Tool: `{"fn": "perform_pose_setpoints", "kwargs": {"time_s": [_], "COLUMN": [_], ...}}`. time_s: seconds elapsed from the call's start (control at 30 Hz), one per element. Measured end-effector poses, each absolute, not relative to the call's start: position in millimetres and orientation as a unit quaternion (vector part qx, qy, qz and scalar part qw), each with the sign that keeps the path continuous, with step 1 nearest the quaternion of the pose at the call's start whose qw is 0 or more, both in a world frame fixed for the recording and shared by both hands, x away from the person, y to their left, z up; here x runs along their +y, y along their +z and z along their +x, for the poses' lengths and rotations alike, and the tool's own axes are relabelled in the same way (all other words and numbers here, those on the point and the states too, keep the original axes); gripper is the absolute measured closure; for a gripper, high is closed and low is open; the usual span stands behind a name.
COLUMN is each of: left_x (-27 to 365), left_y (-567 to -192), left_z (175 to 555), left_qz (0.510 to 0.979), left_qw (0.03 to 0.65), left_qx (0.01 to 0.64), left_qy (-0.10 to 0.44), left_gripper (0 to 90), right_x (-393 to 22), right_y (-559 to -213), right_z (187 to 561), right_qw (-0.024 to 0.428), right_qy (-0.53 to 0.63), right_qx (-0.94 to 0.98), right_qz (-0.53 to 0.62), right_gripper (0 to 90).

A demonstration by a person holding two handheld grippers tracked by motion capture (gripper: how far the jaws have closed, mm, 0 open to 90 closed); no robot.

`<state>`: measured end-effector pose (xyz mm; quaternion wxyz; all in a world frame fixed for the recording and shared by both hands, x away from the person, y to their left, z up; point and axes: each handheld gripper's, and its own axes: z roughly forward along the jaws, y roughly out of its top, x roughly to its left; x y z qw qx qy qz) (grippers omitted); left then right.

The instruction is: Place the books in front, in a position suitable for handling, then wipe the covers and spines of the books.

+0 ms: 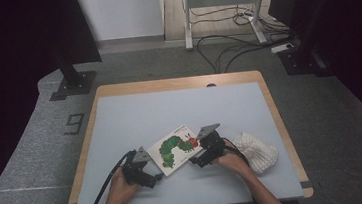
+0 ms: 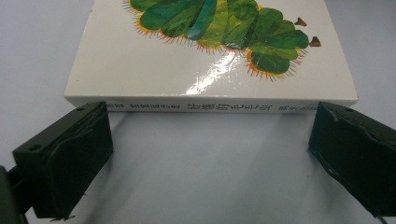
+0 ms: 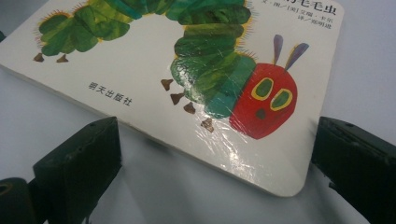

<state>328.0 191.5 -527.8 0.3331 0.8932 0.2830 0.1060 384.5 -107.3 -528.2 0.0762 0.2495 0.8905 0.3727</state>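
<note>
Here, glossy white board book point(image 1: 176, 148): green caterpillar, red face, rounded corners.

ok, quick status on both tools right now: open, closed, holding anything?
Left tool: open, jaws spread wide at the spine edge of the book, holding nothing.
Right tool: open, jaws apart at the book's rounded corner, holding nothing.
</note>
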Motion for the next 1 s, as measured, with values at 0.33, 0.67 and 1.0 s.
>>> {"fn": "perform_pose_setpoints", "kwargs": {"time_s": [0.33,0.67,1.0], "left_x": [206,218,218], "left_y": [-528,-528,-529], "left_z": [319,312,313], "left_qz": [0.886,0.878,0.878], "left_qw": [0.333,0.332,0.332], "left_qx": [0.304,0.324,0.325], "left_qy": [0.11,0.118,0.117], "left_gripper": [0.0,0.0,0.0], "right_x": [-116,-128,-152], "right_y": [-510,-490,-469], "right_z": [378,369,357], "right_qw": [0.093,0.109,0.126], "right_qy": [0.374,0.374,0.371], "right_qx": [0.886,0.885,0.879], "right_qz": [0.257,0.256,0.272], "right_gripper": [0.8,1.2,2.8]}}
